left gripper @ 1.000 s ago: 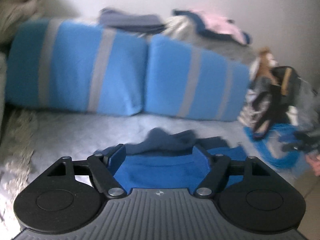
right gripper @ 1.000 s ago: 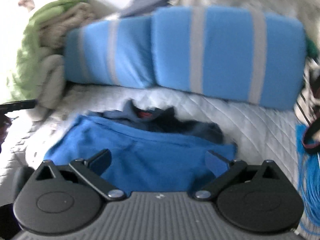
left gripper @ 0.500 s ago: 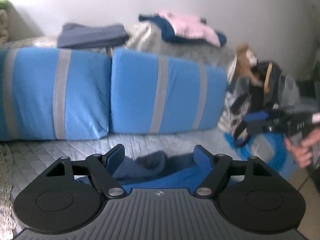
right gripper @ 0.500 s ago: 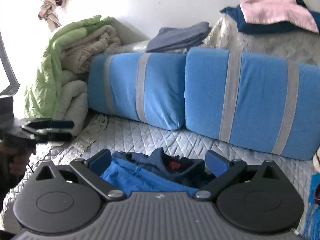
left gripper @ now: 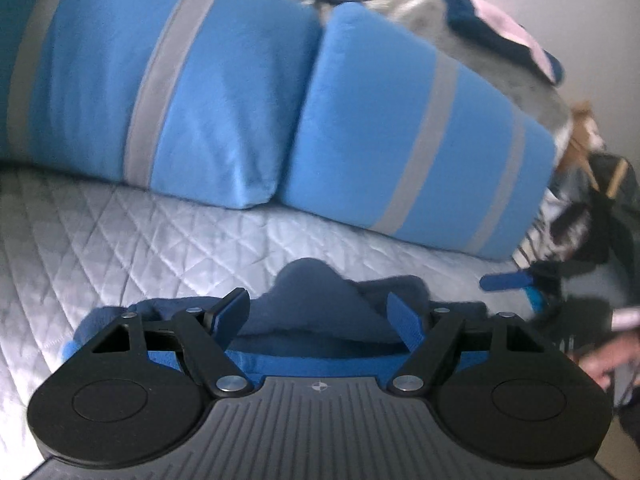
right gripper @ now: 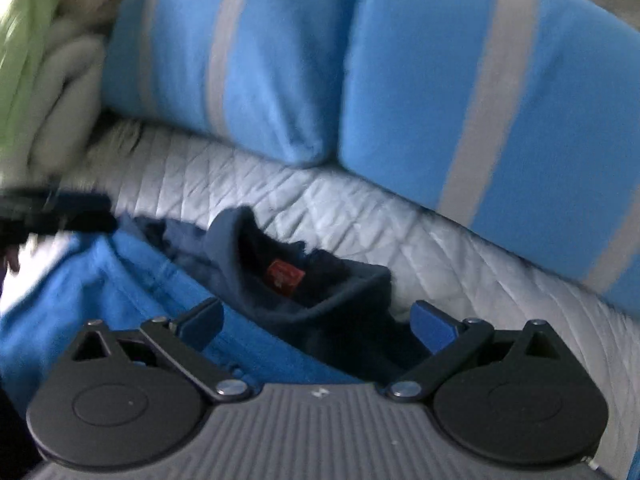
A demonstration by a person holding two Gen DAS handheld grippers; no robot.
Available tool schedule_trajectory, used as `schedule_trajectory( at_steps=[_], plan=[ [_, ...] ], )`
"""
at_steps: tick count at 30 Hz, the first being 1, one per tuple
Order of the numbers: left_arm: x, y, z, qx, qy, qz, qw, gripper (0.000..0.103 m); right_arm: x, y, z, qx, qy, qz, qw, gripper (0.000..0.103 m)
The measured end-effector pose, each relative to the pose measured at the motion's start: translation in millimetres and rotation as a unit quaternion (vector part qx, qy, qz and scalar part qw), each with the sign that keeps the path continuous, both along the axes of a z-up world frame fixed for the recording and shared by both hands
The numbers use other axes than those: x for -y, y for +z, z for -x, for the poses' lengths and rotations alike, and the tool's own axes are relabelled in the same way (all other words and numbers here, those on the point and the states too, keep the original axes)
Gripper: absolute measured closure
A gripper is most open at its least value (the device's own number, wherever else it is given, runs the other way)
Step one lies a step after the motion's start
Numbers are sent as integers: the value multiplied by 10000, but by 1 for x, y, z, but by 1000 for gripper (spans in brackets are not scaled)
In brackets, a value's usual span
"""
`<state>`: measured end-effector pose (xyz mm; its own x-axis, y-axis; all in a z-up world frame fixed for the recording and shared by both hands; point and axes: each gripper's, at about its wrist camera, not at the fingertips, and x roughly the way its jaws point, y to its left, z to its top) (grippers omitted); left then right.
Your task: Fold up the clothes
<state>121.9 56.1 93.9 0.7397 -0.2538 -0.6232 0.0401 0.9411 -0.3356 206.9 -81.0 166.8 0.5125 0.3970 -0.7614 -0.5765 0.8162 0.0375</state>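
Note:
A blue garment (right gripper: 80, 288) with a dark navy hood and collar (right gripper: 316, 292) bearing a red label (right gripper: 285, 274) lies on the quilted bed (right gripper: 360, 216). My right gripper (right gripper: 316, 318) is open just over the navy collar, fingers either side of it. My left gripper (left gripper: 320, 312) is open over the garment's navy part (left gripper: 316, 304), with the blue edge (left gripper: 312, 364) just below its fingers. The right gripper also shows in the left wrist view (left gripper: 508, 282) at the right; the left gripper shows blurred in the right wrist view (right gripper: 56, 212).
Two blue pillows with grey stripes (left gripper: 400, 128) lean along the back of the bed. Folded clothes (left gripper: 496, 28) lie on top behind them. A green and beige blanket pile (right gripper: 36, 60) stands at the left. Bags and clutter (left gripper: 592, 208) sit at the bed's right end.
Both grippers have dipped down and forward toward the garment's navy collar; the views tilted from the wall down onto the bed. Both stay open.

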Motion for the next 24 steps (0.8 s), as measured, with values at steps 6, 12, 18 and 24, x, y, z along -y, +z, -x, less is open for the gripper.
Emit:
schedule_trajectory(
  at_steps=[6, 12, 18, 24],
  plan=[
    [-25, -34, -14, -194, 477, 238, 9984, 27, -49, -43, -6, 540, 1100, 939, 9880, 0],
    [-39, -43, -19, -457, 602, 274, 9968, 27, -78, -78, -64, 823, 556, 1501, 9837, 0],
    [-47, -43, -17, -501, 689, 284, 9960, 27, -79, -94, -109, 777, -400, 1252, 9883, 0],
    [-50, -36, -18, -741, 796, 306, 9936, 27, -65, -80, -109, 774, -750, 795, 9910, 0]
  ],
)
